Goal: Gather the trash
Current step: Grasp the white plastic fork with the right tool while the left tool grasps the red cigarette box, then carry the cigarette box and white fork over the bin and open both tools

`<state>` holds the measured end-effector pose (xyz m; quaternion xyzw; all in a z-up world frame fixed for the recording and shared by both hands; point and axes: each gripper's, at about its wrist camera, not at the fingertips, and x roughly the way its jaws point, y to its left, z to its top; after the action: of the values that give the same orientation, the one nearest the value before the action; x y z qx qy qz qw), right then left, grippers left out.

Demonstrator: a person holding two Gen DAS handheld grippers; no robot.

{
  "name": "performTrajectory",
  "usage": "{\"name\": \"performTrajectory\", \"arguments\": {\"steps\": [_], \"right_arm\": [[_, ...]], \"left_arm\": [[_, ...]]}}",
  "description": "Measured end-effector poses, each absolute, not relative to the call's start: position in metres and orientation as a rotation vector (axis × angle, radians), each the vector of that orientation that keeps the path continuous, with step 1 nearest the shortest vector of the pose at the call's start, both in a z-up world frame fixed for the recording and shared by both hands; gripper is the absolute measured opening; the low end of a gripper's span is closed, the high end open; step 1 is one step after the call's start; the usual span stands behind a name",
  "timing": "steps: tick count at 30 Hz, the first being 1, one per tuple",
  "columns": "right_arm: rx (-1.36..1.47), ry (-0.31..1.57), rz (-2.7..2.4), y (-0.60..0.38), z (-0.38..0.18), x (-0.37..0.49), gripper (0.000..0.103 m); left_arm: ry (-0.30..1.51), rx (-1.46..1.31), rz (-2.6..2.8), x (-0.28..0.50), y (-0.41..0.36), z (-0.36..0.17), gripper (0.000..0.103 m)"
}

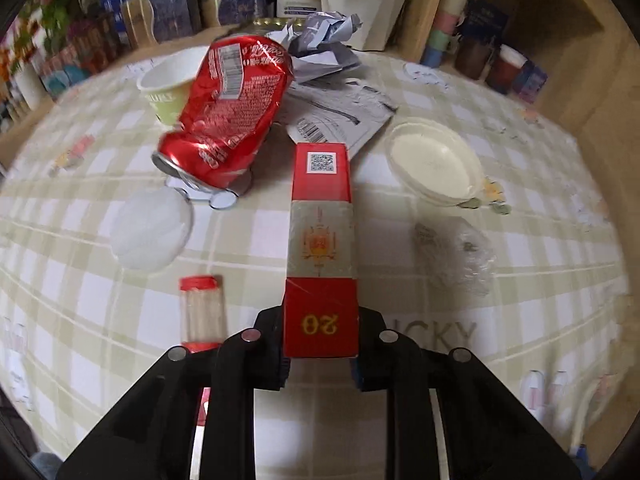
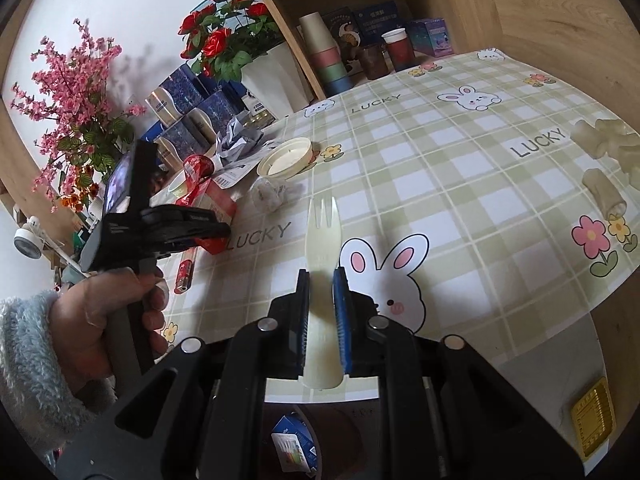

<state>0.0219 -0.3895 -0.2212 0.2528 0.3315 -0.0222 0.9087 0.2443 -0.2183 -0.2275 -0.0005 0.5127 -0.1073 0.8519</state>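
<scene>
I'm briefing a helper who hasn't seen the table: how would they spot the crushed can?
On the green-checked tablecloth, look at the far clutter near the crumpled paper. The can lies dented beside a pale paper cup, the only shiny red metal thing there.

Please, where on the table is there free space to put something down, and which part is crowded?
Free: the checked cloth between the rabbit print and the foam pieces, and the strip between the white round lid and the cigarette box. Crowded: the far side, around the crushed red can, paper cup and crumpled paper.
</scene>
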Motion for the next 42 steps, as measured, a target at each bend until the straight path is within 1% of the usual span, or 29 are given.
{"name": "performTrajectory", "arguments": {"steps": [3,6,12,17,22,26,33,42], "right_arm": [[0.526,0.697,-0.032,-0.387,-0.219,0.025,0.016],[0.521,0.698,-0.012,-0.38,-0.211,0.027,0.016],[0.494,0.654,0.058,-0.347,-0.185,0.019,0.016],[0.436,0.651,0.125,-0.304,-0.173,-0.005,0.016],[0.389,0.701,0.189,-0.262,-0.176,-0.031,0.016],[0.353,0.726,0.21,-0.24,-0.177,-0.049,0.016],[0.37,0.746,0.219,-0.228,-0.178,-0.051,0.016],[0.361,0.781,0.207,-0.229,-0.194,-0.052,0.016]], "left_arm": [[1.072,-0.04,-0.296,0.237,-0.209,-0.216,0.022],[1.045,-0.082,-0.366,0.218,-0.193,-0.193,0.022],[0.96,-0.108,-0.483,0.156,-0.143,-0.143,0.022],[0.954,-0.117,-0.571,0.096,-0.088,-0.132,0.022],[0.969,-0.101,-0.607,0.043,-0.032,-0.145,0.022],[0.999,-0.079,-0.615,0.009,-0.006,-0.164,0.022],[1.102,0.007,-0.651,-0.005,-0.021,-0.208,0.022],[1.23,-0.032,-0.629,0.01,-0.026,-0.258,0.022]]}}
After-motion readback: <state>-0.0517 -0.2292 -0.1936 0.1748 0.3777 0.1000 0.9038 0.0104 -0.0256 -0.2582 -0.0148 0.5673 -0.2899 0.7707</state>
